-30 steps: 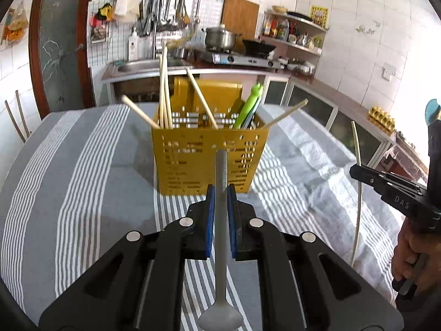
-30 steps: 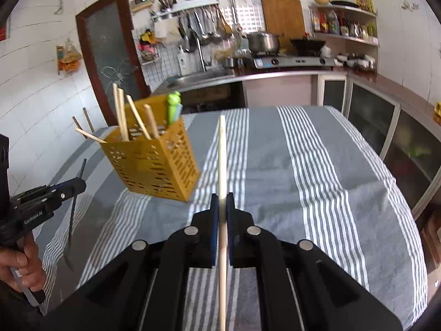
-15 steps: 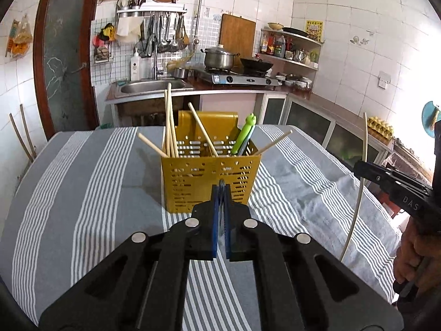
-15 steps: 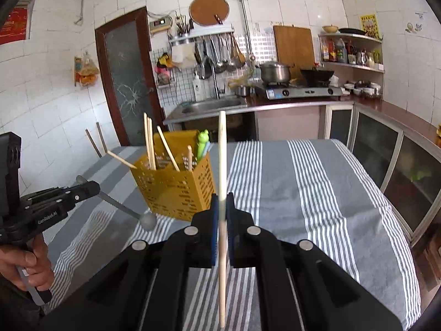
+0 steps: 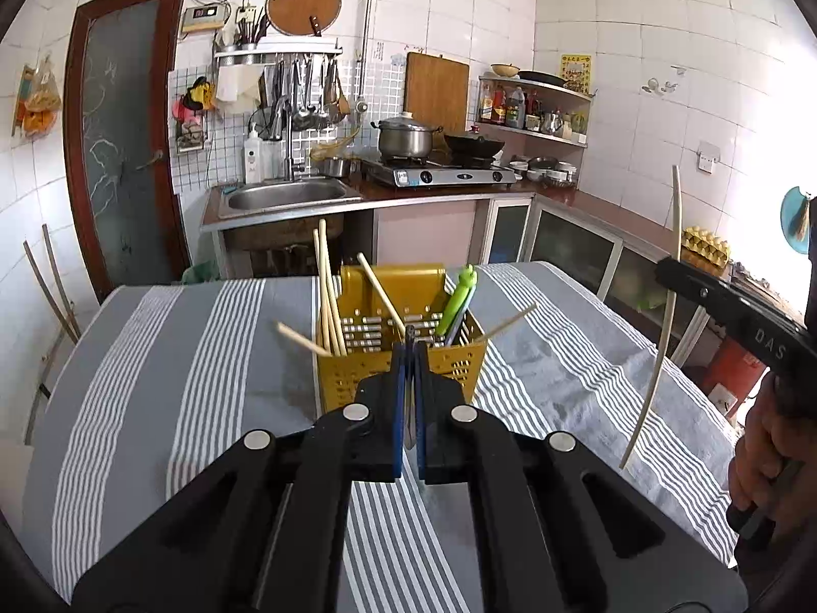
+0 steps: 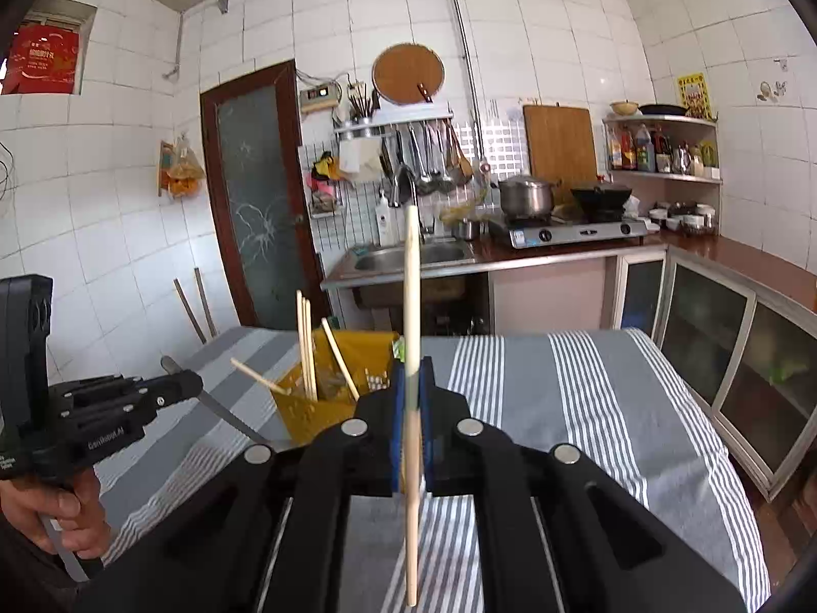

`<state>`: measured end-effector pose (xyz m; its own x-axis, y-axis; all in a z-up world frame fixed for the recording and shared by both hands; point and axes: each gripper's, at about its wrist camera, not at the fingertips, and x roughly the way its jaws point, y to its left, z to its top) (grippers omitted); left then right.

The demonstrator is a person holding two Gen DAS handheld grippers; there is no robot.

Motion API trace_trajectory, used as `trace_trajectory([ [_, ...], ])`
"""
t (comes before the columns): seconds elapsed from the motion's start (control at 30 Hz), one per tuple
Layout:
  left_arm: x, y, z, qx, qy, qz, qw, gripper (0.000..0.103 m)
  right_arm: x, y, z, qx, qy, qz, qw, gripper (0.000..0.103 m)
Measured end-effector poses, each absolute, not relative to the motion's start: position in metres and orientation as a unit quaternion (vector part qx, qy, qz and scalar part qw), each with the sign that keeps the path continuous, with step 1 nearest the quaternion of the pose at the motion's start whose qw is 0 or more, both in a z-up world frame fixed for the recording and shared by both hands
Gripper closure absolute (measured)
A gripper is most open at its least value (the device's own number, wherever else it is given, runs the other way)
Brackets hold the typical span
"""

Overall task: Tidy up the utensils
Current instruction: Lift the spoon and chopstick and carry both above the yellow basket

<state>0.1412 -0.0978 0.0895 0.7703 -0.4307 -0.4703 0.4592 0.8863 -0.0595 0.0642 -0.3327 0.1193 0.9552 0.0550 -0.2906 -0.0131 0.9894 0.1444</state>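
Observation:
A yellow perforated utensil basket (image 5: 357, 378) stands on the striped tablecloth and holds several chopsticks and a green-handled utensil (image 5: 459, 296). It also shows in the right wrist view (image 6: 306, 414). My left gripper (image 5: 408, 357) is shut on a metal spoon (image 6: 224, 414), held in the air just in front of the basket; in its own view only the handle edge shows. My right gripper (image 6: 412, 383) is shut on a single pale chopstick (image 6: 411, 306), held upright to the right of the basket, seen in the left view (image 5: 664, 306).
The table (image 5: 178, 357) has a grey cloth with white stripes. Behind it run a sink counter (image 5: 286, 194), a stove with a pot (image 5: 408, 138) and cabinets (image 6: 715, 347) along the right wall. Two sticks (image 5: 51, 276) lean at the left.
Both grippers have risen and tilted up, so more wall shows. The spoon turned from flat to edge-on in my left gripper. The chopstick stays upright in my right gripper.

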Motion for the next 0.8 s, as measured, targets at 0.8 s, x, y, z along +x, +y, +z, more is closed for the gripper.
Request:
trace_trajectory([
  [0.8,0.186,-0.089,0.151,0.032,0.206,-0.237,0.949,0.101,0.136,-0.302,0.172,0.054,0.065,0.032,0.996,0.097],
])
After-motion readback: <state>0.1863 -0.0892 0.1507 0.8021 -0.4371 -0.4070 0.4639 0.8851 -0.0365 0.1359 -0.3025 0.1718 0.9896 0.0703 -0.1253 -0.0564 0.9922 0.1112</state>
